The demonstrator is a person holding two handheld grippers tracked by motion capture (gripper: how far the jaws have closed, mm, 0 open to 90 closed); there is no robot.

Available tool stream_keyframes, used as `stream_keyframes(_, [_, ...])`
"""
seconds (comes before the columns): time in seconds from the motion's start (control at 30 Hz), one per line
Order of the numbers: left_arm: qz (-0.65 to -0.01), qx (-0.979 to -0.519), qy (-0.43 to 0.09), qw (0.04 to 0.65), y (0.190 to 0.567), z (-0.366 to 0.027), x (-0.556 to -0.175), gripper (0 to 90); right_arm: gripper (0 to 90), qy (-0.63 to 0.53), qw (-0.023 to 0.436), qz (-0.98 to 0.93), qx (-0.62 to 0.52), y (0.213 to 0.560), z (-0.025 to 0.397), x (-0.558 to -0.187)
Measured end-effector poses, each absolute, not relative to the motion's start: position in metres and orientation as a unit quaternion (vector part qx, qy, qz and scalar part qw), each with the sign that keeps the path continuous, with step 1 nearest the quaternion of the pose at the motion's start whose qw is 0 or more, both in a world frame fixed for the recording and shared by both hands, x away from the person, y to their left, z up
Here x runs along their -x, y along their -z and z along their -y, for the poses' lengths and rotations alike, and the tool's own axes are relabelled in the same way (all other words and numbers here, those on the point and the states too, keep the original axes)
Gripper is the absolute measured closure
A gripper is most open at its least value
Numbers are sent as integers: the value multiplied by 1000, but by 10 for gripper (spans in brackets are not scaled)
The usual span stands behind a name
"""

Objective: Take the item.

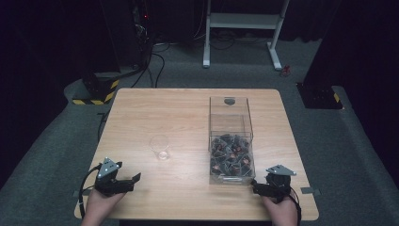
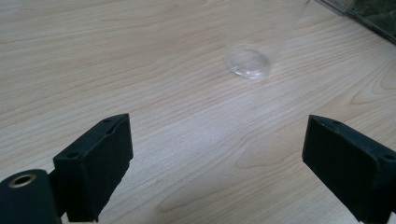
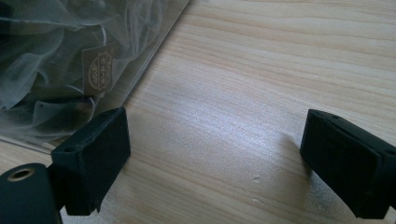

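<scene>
A clear plastic cup [image 1: 160, 147] stands upright near the middle of the wooden table [image 1: 188, 113]. Right of it stands a clear box [image 1: 230, 141] whose near half holds several dark mesh sachets [image 1: 230, 157]. My left gripper [image 1: 131, 181] rests at the table's front left, open, with nothing between its jaws; ahead of it the cup [image 2: 254, 51] stands some way off. My right gripper [image 1: 256, 186] lies at the front right, open and empty, just by the box's near corner. The box wall and sachets [image 3: 70, 70] sit close beside its left jaw.
A white desk frame [image 1: 242, 28] stands on the grey carpet beyond the table. A black and yellow striped base [image 1: 96, 92] sits at the far left corner, with cables trailing on the floor. Bare wood lies between cup and box.
</scene>
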State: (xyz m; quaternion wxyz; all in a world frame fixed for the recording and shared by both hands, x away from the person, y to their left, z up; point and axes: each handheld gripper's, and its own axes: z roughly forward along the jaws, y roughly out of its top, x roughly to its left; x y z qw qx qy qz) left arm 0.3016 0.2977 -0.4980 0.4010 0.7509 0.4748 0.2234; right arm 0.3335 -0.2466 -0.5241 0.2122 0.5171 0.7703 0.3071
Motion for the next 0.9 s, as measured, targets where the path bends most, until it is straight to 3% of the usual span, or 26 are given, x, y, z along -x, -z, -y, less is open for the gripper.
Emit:
stream_keyframes(0.17, [-476, -747, -219, 410, 498, -296, -302, 90, 117, -303, 214, -771, -518, 522, 248, -334])
stream_keyframes(0.9, [-460, -746, -209, 434, 486, -282, -300, 106, 91, -308, 218, -763, -524, 525, 257, -336])
